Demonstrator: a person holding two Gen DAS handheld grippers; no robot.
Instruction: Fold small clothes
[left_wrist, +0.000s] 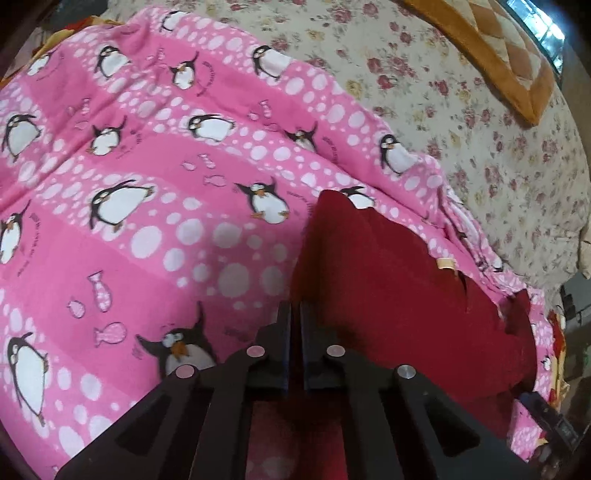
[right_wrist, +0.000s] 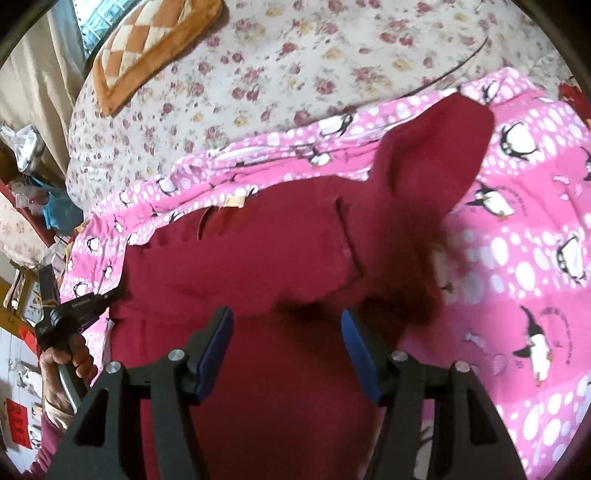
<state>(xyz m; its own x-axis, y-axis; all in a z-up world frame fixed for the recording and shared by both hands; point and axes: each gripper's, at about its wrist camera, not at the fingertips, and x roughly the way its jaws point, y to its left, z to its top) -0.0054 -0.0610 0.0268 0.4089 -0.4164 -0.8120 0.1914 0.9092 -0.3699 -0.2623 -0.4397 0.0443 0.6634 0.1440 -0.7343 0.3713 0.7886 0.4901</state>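
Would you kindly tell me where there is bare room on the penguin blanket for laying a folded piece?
The penguin blanket is bare left of the dark red garment. The floral sheet is free between blanket and orange cushion. The garment's side is crowded.

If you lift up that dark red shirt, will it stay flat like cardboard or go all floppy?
Probably floppy: the dark red shirt already bends, one part folded up over the pink penguin blanket. It looks thin, so likely light. It won't roll, but may sag and bunch.
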